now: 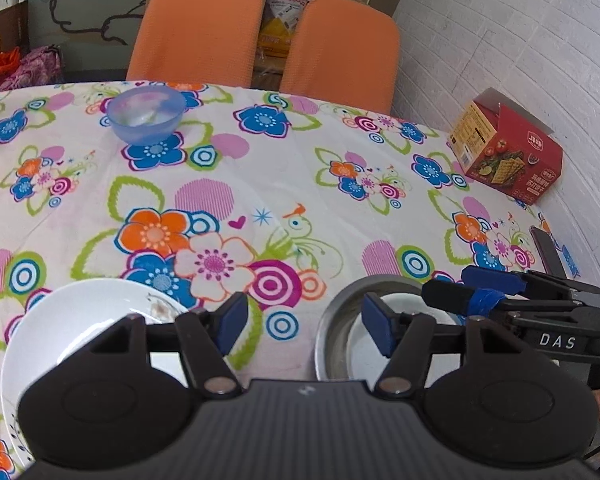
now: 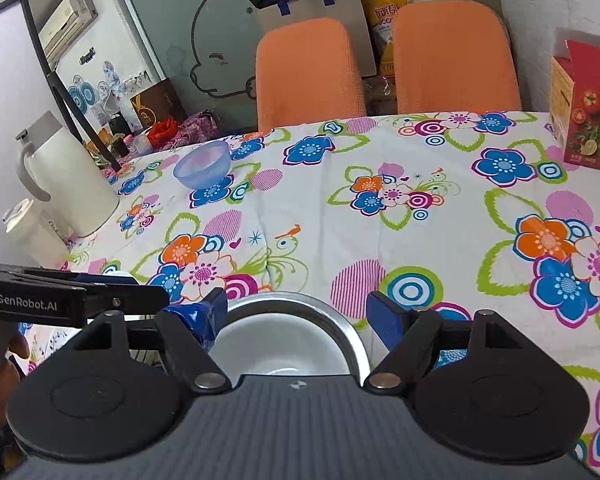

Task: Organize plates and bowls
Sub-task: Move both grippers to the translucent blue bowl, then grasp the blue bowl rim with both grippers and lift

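Observation:
A white plate (image 1: 80, 328) lies at the near left, partly under my left gripper (image 1: 305, 324), which is open and holds nothing. Right of it, a white bowl (image 1: 360, 356) sits inside a metal bowl (image 1: 328, 320). My right gripper (image 1: 446, 282) reaches in from the right over that metal rim. In the right wrist view the right gripper (image 2: 300, 316) is open, its fingers straddling the metal bowl (image 2: 340, 316) and the white bowl (image 2: 280, 340). The left gripper (image 2: 132, 288) is close at the left. A translucent blue bowl (image 1: 146, 114) (image 2: 202, 166) stands far across the floral tablecloth.
A red cracker box (image 1: 508, 148) (image 2: 588, 112) stands at the right by the white wall. A white kettle (image 2: 68, 176) and a smaller white jug (image 2: 32, 232) stand at the left edge. Two orange chairs (image 1: 200, 28) are behind the table. A dark phone (image 1: 548, 252) lies at the right edge.

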Available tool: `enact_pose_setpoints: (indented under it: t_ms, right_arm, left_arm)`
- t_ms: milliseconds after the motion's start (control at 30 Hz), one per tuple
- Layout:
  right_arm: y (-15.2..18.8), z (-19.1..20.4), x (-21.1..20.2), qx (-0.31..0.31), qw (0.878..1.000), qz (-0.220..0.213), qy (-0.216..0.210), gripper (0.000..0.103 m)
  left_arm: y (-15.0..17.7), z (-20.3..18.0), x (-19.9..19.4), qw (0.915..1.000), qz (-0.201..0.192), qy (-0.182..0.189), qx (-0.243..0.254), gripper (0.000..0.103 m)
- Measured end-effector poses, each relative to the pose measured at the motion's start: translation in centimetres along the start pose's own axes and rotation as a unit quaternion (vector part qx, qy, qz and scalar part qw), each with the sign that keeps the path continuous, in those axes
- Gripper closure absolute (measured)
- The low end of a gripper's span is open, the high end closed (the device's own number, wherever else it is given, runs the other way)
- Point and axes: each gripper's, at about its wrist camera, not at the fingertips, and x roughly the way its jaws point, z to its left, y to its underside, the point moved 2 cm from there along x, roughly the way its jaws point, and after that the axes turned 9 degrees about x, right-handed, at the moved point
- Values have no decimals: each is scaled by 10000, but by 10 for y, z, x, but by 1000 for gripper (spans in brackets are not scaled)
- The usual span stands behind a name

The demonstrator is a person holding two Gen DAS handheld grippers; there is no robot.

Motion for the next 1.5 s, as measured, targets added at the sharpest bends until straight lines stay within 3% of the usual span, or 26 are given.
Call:
enact_pose_setpoints:
  t_ms: [267,533,733,933,1200,1400,1467,1500]
  right_arm:
    - [-25,23,46,-72,9992,332,211,40]
    - [-49,61,96,-631,9953,705,192,40]
    - [-86,108,145,-1139,9918,580,76,40]
    - [-120,145,218,-1530,9870,451,221,40]
    - [-128,148,282,-1893,9787,587,531,42]
    - [-118,150,300,-1799,9800,829,197,41]
    - [-114,158,300,-1929,9777,828,100,42]
    - [-112,162,300,-1938,9772,866,17,42]
  left_arm:
    - [-11,51,12,9993,35,-219,-315,38]
    - [-24,121,15,9960,-19,-487,-752,38]
    - [-71,184,27,9901,-202,-851,-1096,37]
    - [-125,219,82,9884,-154,-855,-1247,37]
    - [-145,241,149,9843,237,-1060,-1390,37]
    - [-147,240,155,9858,188,-1139,-1221,37]
    - [-147,240,155,9864,206,-1139,-1166,45]
    - [-148,240,155,9869,230,-1126,-1131,54]
